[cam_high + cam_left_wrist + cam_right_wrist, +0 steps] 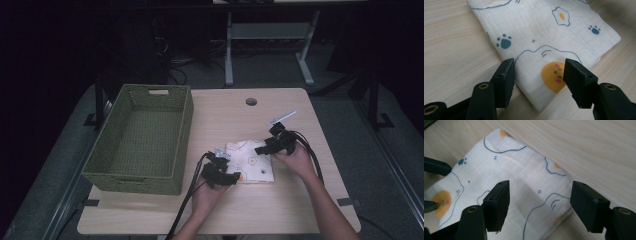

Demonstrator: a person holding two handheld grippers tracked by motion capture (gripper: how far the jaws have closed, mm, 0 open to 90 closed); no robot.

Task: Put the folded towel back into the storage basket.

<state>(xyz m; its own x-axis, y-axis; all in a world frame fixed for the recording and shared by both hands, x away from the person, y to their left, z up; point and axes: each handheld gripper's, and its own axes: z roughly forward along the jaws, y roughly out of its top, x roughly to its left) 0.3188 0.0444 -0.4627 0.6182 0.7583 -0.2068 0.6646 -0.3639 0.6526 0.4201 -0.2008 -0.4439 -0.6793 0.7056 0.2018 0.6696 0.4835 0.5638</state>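
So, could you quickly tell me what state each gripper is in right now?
Left gripper: open, jaws either side of a corner of the folded cloth.
Right gripper: open over the cloth's edge, holding nothing.

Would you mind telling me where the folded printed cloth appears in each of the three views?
High view: the cloth lies at the table's near centre, between both hands.
Left gripper view: it fills the upper middle, a corner between the open tongs.
Right gripper view: it runs across the centre.
Shared landmark: the orange chick face.
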